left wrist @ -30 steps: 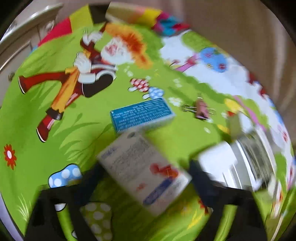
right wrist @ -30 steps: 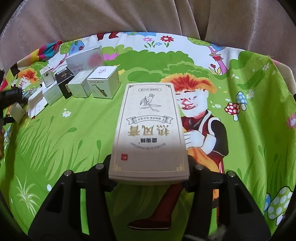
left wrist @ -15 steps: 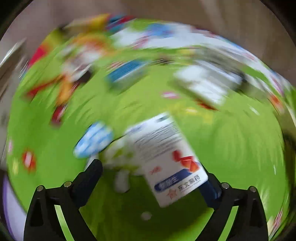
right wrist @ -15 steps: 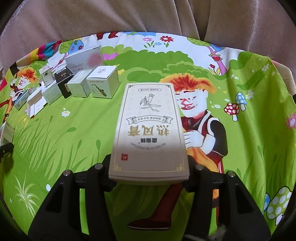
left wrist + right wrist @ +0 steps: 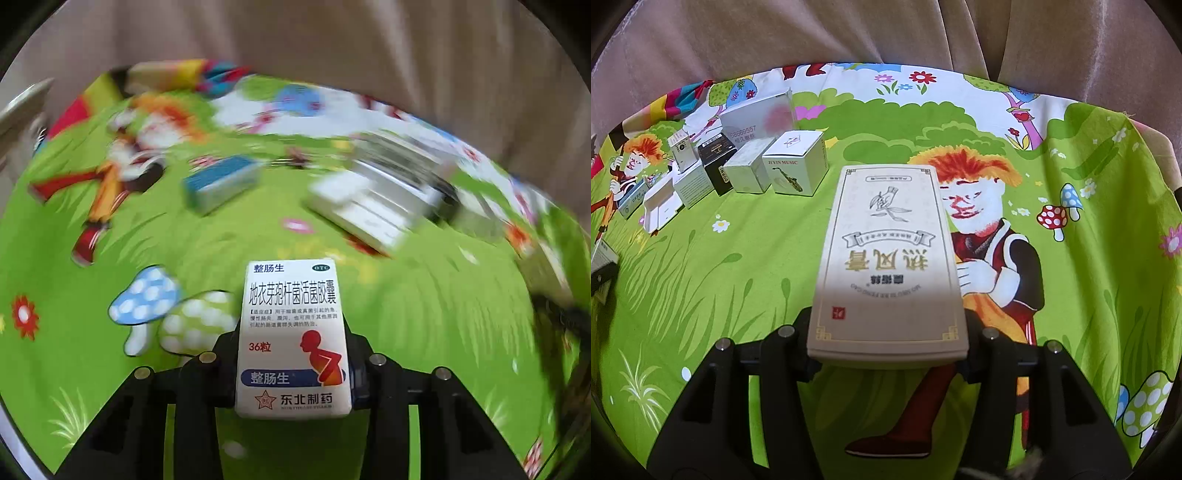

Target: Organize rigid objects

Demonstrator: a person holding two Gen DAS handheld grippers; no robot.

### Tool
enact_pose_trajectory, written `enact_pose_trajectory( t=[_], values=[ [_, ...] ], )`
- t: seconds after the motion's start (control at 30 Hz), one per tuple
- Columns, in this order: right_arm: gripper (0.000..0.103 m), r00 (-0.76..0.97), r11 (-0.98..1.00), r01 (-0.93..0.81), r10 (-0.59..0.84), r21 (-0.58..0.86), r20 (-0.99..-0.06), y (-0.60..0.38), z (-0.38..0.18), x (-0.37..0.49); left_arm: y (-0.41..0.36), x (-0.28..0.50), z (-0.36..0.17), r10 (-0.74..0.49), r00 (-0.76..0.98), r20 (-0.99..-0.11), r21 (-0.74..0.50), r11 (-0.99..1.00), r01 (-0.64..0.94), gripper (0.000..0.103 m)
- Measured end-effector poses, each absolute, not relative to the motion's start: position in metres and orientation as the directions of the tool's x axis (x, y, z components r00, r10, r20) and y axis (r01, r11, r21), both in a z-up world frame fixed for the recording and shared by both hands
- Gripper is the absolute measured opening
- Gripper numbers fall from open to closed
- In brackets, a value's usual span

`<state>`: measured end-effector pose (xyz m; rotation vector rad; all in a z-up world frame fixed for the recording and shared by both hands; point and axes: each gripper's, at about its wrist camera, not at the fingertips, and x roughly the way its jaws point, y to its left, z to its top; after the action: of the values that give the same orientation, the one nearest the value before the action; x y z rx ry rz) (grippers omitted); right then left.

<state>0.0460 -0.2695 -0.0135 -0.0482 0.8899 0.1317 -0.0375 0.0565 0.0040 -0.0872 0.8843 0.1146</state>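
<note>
A white medicine box with blue and red print stands straight between the fingers of my left gripper. The jaws are closing and the pads press on its sides, above the green cartoon cloth. My right gripper is shut on a long cream box with gold lettering, held lengthwise away from the camera. A row of small boxes lies at the left in the right wrist view: a white music box, a grey box, a black box and several more.
A blue box lies alone on the cloth, with blurred white boxes to its right. A larger pale box stands behind the row. Beige fabric hangs along the far edge. Bare cloth lies right of the row.
The left gripper swung across the cloth. The medicine box went from lying askew between wide jaws to sitting straight with the jaws closed against it. The right gripper and its cream box stayed still.
</note>
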Motion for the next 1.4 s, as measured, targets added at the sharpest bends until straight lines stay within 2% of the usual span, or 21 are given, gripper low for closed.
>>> enact_pose_trajectory(
  t=[0.07, 0.67, 0.97, 1.13, 1.2, 1.23, 1.3, 1.4],
  values=[
    [0.055, 0.623, 0.99, -0.14, 0.098, 0.013, -0.776, -0.269, -0.013, 0.046, 0.034, -0.039, 0.003, 0.079, 0.639, -0.765, 0.04, 0.996, -0.076, 0.041],
    [0.055, 0.656, 0.989, -0.137, 0.05, -0.054, -0.753, -0.264, -0.01, 0.04, 0.031, -0.044, -0.004, 0.002, 0.653, -0.757, -0.041, 0.998, -0.051, 0.041],
    [0.055, 0.774, 0.992, -0.097, 0.022, -0.084, -0.633, -0.265, 0.013, 0.016, -0.009, -0.072, 0.017, -0.058, 0.693, -0.718, -0.052, 0.998, 0.03, 0.041],
    [0.055, 0.805, 0.994, -0.081, 0.021, -0.076, -0.593, -0.264, 0.026, -0.001, -0.018, -0.088, 0.057, -0.09, 0.753, -0.652, -0.065, 0.996, 0.063, 0.041],
    [0.055, 0.85, 0.995, -0.074, 0.03, -0.063, -0.526, -0.261, 0.047, -0.024, -0.018, -0.097, 0.078, -0.095, 0.788, -0.609, -0.069, 0.995, 0.067, 0.041],
    [0.055, 0.877, 0.996, -0.069, 0.03, -0.062, -0.48, -0.259, 0.059, -0.037, -0.017, -0.106, 0.096, -0.098, 0.823, -0.559, -0.073, 0.995, 0.069, 0.041],
    [0.055, 0.938, 0.998, -0.05, 0.032, -0.044, -0.344, -0.256, 0.096, -0.076, -0.016, -0.122, 0.123, -0.112, 0.87, -0.481, -0.087, 0.993, 0.079, 0.041],
    [0.055, 0.992, 0.998, -0.046, 0.041, -0.043, -0.118, -0.249, 0.143, -0.136, -0.018, -0.157, 0.173, -0.101, 0.95, -0.294, -0.065, 0.994, 0.086, 0.041]
  ],
)
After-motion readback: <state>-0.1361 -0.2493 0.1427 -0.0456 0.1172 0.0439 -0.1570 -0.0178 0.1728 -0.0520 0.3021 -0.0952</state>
